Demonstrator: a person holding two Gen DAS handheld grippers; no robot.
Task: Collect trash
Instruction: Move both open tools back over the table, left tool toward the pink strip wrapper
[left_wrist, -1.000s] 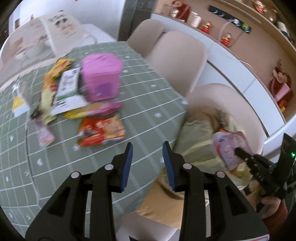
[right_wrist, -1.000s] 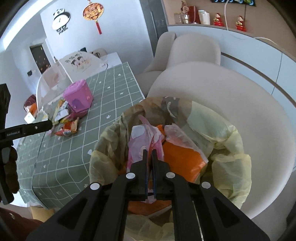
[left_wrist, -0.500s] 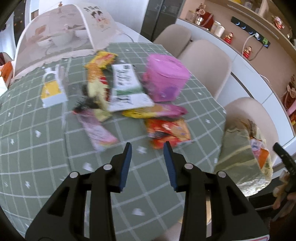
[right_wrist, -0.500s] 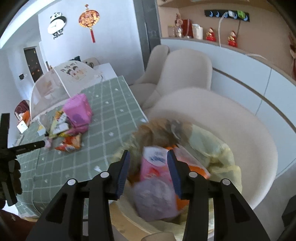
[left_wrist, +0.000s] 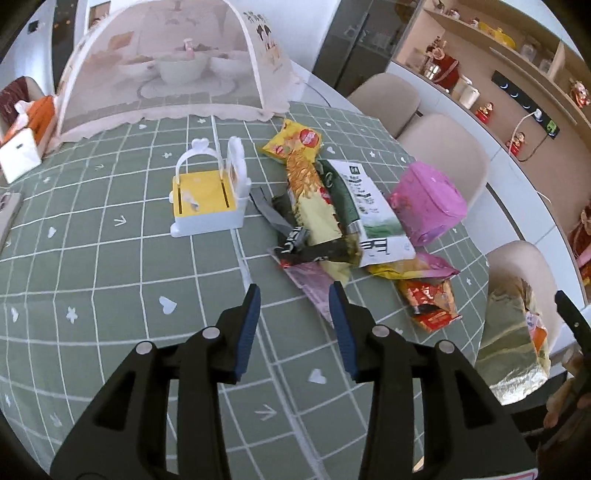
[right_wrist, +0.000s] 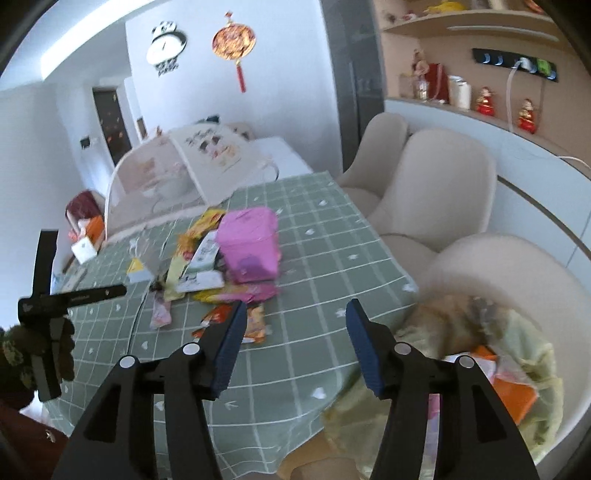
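Note:
A heap of snack wrappers (left_wrist: 325, 218) lies on the green checked tablecloth (left_wrist: 110, 266), with a pink pack (left_wrist: 428, 203) and a red-orange wrapper (left_wrist: 430, 299) at its right. My left gripper (left_wrist: 294, 308) is open and empty, just short of the heap's near end. A yellow-lined trash bag (right_wrist: 491, 354) sits on a beige chair (right_wrist: 517, 273) off the table's right edge, with wrappers inside. My right gripper (right_wrist: 293, 321) is open and empty, above the table edge left of the bag. The heap also shows in the right wrist view (right_wrist: 207, 266).
A white and yellow holder (left_wrist: 207, 195) stands left of the heap. A mesh food cover (left_wrist: 166, 62) over bowls sits at the far end of the table. A tissue box (left_wrist: 22, 147) is far left. More beige chairs (left_wrist: 443, 147) line the right side.
My right gripper opened, dropped a pink wrapper into the bag, and swung left toward the table. My left gripper moved from near the bag over to the wrapper heap.

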